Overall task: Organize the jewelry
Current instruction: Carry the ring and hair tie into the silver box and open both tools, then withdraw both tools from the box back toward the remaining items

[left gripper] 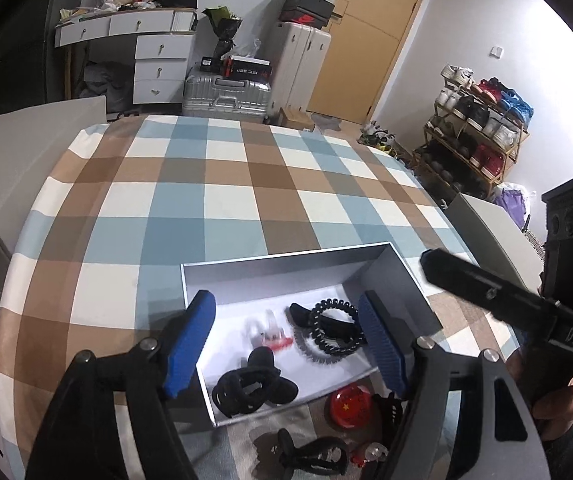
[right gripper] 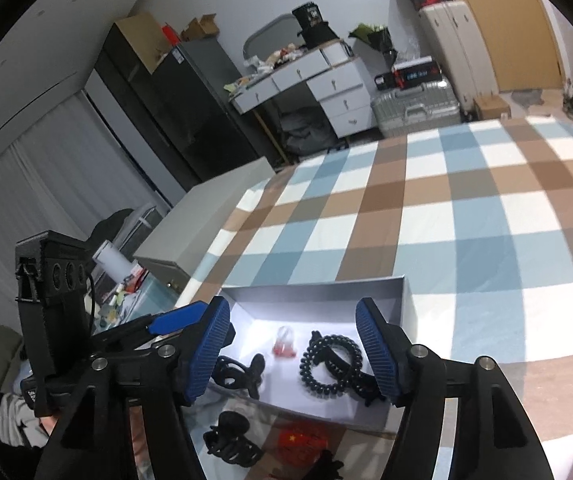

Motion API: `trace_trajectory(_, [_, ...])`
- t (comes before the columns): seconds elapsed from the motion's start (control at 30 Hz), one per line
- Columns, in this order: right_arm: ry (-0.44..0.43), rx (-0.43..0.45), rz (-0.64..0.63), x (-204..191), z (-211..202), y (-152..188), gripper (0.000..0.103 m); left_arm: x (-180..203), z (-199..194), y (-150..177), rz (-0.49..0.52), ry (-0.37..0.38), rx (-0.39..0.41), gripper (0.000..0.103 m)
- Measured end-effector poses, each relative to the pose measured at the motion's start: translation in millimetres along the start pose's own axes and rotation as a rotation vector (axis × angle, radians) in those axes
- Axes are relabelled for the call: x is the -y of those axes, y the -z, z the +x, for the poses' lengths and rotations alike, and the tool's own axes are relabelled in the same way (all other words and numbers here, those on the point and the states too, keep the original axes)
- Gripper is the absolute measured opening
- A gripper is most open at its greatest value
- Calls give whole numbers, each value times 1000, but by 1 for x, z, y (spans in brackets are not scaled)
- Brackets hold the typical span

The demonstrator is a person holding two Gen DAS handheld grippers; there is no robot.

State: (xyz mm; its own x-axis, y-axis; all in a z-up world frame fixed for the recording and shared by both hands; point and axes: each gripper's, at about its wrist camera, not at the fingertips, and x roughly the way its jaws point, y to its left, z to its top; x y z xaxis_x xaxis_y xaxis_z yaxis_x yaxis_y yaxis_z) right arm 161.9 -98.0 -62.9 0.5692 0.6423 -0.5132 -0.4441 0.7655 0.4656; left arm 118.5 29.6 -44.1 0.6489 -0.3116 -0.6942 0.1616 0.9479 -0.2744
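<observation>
Left tongs [left gripper: 286,340] and right tongs [right gripper: 292,346] both tilted downward, blue pads apart, nothing gripped.

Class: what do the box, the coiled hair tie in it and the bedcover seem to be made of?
Box: probably matte grey cardboard, with thin, straight walls.
Coiled hair tie: likely glossy black plastic, from its spiral shape and sheen.
Bedcover: woven fabric, matte, checked, softly draped.

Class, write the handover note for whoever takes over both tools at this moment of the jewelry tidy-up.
Left tool: open, empty, above the box.
Right tool: open, empty, above the box too.
White box on the checked cloth already holds a black claw clip, a coiled hair tie on another black clip, and a clear-and-red piece.
Left outside, in front of the box: red badge, black clips, a small clear-and-red piece.
</observation>
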Motion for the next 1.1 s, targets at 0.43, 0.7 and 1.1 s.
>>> trace_trajectory(0.43, [56,192,-79,-32,-76,11,101,13,-43,14,47,-101,106,79])
trace_trajectory(0.7, [73,332,-176,-68,-125,22,103,23,-73,24,85,-204,248,95])
trace_trajectory(1.1, [118,360,-263,-94,-146,67,103,24,-96,51,94,-209,308,102])
